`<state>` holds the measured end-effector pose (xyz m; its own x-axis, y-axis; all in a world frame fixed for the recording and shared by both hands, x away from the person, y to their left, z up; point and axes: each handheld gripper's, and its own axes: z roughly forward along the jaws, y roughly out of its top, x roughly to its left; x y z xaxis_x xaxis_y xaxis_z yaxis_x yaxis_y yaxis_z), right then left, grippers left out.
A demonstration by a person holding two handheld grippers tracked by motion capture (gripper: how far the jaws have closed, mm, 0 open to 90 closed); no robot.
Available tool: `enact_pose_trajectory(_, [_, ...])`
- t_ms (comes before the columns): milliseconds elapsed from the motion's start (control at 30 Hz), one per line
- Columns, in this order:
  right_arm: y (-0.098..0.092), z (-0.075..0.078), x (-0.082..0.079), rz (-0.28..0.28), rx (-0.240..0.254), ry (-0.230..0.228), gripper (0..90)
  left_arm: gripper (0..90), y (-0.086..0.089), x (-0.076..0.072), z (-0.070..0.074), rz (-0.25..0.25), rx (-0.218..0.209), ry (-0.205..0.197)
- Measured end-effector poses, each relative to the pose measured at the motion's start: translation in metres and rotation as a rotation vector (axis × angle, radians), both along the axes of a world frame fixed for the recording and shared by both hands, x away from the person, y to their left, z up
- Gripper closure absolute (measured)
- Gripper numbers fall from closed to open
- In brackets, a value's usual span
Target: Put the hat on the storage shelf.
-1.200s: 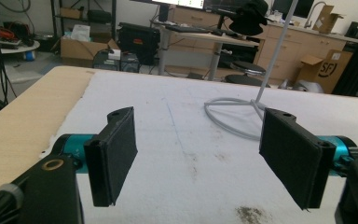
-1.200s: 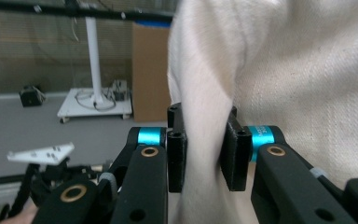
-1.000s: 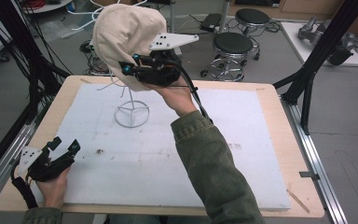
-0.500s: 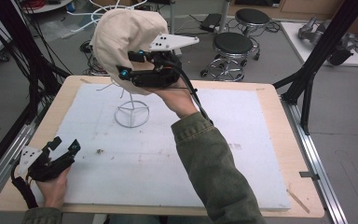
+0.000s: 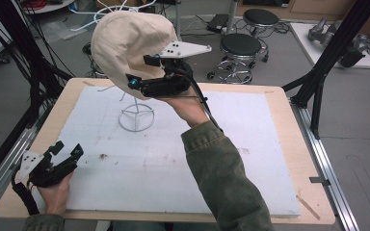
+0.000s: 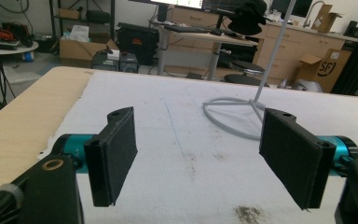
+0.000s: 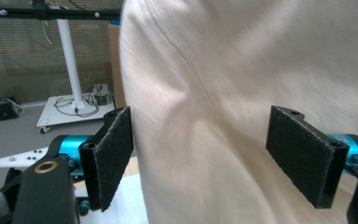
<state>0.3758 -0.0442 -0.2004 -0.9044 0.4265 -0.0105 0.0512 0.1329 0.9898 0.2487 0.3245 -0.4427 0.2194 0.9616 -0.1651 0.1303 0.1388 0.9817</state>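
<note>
Both tongs (image 5: pixel 66 150) (image 5: pixel 142 72) wide; right's just opened off soft beige cap (image 5: pixel 125 45) w/ wire stand (image 5: pixel 136 115).

Cap (image 5: pixel 125 45) and wire stand (image 5: pixel 136 118) block the mat's (image 5: pixel 250 134) back-left; elsewhere lies open.

Cap (image 5: pixel 125 48) on wire stand (image 5: pixel 136 115), mid-table; right tool (image 5: pixel 142 72) at cap; left tool (image 5: pixel 67 153) near table's (image 5: pixel 279 144) left front corner.

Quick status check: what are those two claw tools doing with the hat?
Right gripper jaws just opened, at the cap, pads clear of the cloth. Cap sits on the wire stand. Left gripper open, idle on the table. Nothing in the way.
</note>
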Motion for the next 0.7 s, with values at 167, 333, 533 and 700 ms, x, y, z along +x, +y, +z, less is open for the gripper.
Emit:
enact_pose_trajectory(167, [-0.005, -0.002, -0.003, -0.016, -0.009, 0.015, 20.8, 27.4, 0.000, 0.000, 0.000, -0.003, 0.001, 0.002])
enact_pose_trajectory(333, [-0.015, -0.007, -0.009, -0.036, -0.003, 0.010, 19.7, 27.4, -0.001, -0.001, 0.000, -0.005, 0.004, 0.001])
enact_pose_trajectory(533, [-0.032, -0.015, -0.018, -0.076, 0.003, 0.017, 18.2, 27.3, -0.002, -0.001, 0.000, -0.007, 0.004, 0.000])
enact_pose_trajectory(700, [-0.048, -0.021, -0.027, -0.115, 0.013, 0.019, 17.0, 27.4, -0.002, -0.002, 0.001, -0.007, 0.004, -0.001])
